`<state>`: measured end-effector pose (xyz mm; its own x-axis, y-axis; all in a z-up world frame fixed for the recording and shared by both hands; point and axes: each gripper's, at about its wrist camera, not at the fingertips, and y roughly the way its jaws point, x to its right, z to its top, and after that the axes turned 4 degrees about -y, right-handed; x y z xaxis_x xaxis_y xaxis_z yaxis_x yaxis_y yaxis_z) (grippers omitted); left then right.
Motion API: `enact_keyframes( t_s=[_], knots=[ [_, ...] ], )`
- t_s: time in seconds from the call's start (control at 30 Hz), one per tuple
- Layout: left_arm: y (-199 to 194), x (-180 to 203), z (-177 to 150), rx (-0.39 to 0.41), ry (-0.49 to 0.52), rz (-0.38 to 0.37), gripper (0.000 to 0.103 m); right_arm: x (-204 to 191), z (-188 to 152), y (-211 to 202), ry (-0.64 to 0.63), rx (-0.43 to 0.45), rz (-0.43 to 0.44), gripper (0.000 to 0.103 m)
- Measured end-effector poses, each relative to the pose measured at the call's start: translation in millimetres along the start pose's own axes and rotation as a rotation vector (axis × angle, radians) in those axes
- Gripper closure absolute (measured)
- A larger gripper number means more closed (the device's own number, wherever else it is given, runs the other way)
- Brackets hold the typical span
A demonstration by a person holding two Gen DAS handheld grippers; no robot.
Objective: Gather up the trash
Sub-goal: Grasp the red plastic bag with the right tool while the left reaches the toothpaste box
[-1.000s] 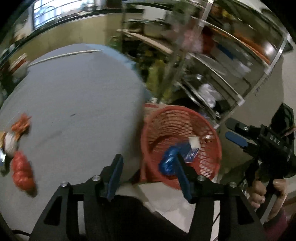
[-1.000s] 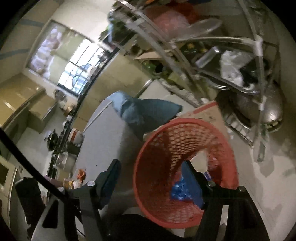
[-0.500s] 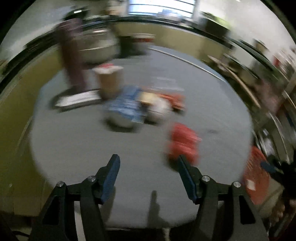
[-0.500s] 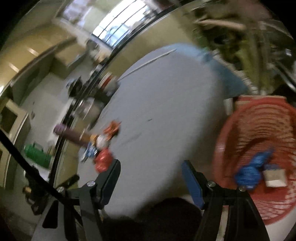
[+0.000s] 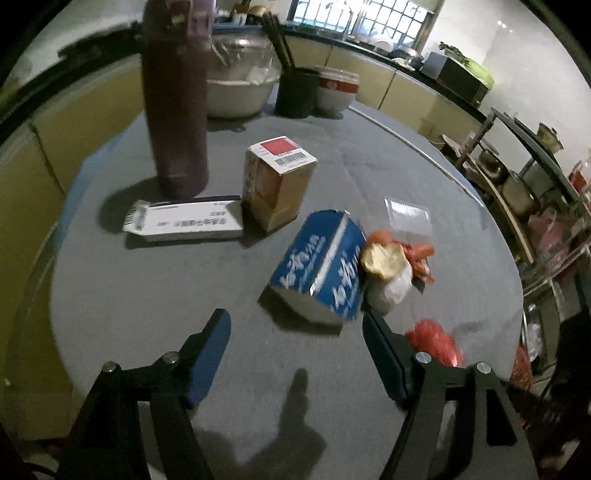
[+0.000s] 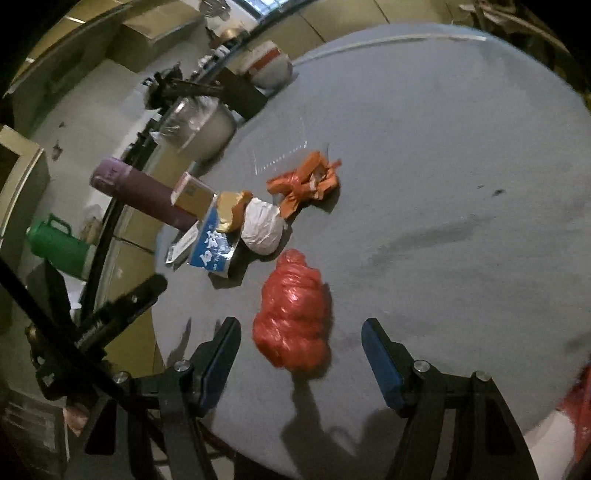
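Left wrist: round grey table (image 5: 147, 280) before kitchen counter (image 5: 388, 70)

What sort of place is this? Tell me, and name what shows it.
Most likely a home kitchen with a dining table. A round grey table stands by yellow base cabinets under a barred window, with metal racks of pots alongside.
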<state>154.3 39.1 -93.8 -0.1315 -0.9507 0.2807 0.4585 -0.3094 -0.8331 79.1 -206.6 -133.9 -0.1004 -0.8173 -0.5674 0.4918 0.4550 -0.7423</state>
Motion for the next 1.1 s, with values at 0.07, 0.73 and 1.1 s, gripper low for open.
enact_keyframes(
  t_s=[0.07,0.73,1.1],
  knots=[
    [11,-2,10,-0.017,-0.019,-0.037,0.029,-8,2,10,-0.013,-0.007,-0.014,0.032],
    [45,-3,0,-0.085,-0.077,-0.094,0.103,-1,-22,0,-0.062,0.02,-0.045,0.056],
    [21,0,-9,-0.043,-0.064,-0.061,0.028,30,-26,-25,0.025,0.073,-0.028,0.056]
  ],
)
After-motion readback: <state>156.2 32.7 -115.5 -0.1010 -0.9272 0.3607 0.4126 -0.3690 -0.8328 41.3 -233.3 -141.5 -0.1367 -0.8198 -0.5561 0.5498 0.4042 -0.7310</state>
